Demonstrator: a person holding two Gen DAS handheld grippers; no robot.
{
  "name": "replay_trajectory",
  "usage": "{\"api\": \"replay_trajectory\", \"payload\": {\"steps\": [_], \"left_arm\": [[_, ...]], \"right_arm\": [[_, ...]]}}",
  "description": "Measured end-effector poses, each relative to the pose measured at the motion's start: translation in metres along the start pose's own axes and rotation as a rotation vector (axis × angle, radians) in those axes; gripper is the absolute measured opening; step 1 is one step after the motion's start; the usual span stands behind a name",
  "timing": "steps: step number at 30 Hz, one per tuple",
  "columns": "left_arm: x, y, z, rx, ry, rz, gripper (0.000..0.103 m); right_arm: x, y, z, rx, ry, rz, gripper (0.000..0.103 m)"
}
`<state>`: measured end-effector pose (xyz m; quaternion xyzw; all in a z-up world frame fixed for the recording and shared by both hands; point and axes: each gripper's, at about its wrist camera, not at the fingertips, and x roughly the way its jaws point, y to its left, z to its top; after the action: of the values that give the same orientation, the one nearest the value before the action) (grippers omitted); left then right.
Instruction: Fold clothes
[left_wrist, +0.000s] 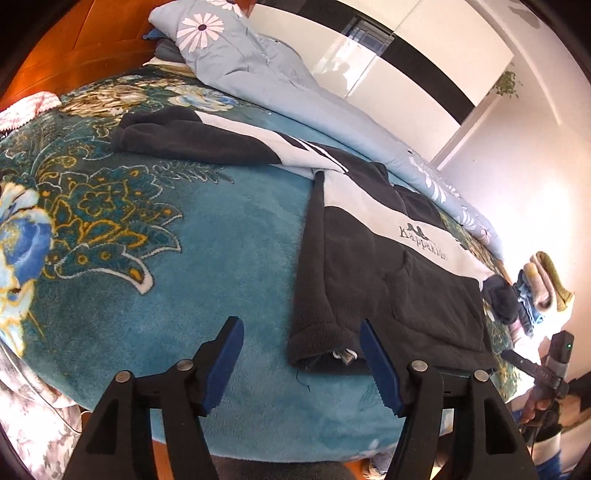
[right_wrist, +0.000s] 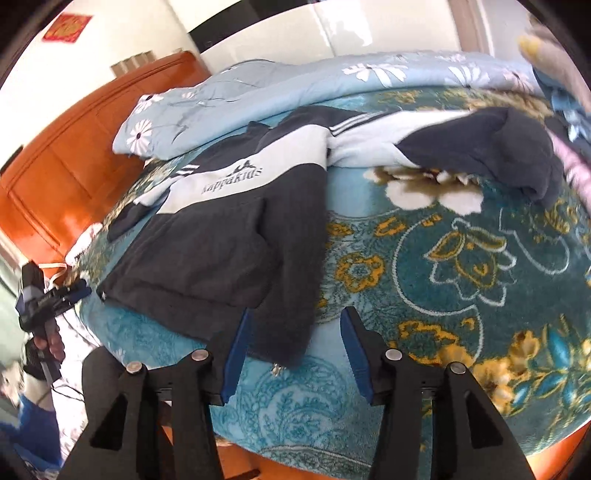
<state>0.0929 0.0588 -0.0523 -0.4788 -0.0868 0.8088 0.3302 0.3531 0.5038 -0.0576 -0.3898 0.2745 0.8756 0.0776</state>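
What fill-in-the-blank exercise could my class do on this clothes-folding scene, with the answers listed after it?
1. The dark jacket lies on a floral ____.
2. The white chest band is printed with the word ____.
3. Both the left gripper and the right gripper have their blue fingers ____.
4. The headboard behind the bed is made of ____.

Answers: blanket; KappaKids; open; wood

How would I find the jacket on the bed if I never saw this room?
Look at the big bed covered by a teal flowery blanket. Lying flat on it, in front of the pale blue daisy quilt, is the jacket. It is the only dark thing with a wide white chest band, printed letters and thin white stripes.
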Motion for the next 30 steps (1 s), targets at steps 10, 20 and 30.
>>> {"api": "replay_trajectory", "payload": {"steps": [10, 20, 30], "left_arm": [[0.036, -0.023, 0.002, 0.042, 0.103, -0.037, 0.069], [0.040, -0.034, -0.001, 0.069, 0.102, -0.018, 0.039], [0.026, -0.007, 0.007, -0.077, 0.059, -0.128, 0.023]], "right_arm": [[0.024, -0.016, -0.001, 0.156, 0.058, 0.106, 0.051], [0.036, -0.022, -0.007, 0.230, 0.075, 0.280, 0.050], [0.047, -0.035, -0.003, 0.332, 0.061, 0.378, 0.043]]}}
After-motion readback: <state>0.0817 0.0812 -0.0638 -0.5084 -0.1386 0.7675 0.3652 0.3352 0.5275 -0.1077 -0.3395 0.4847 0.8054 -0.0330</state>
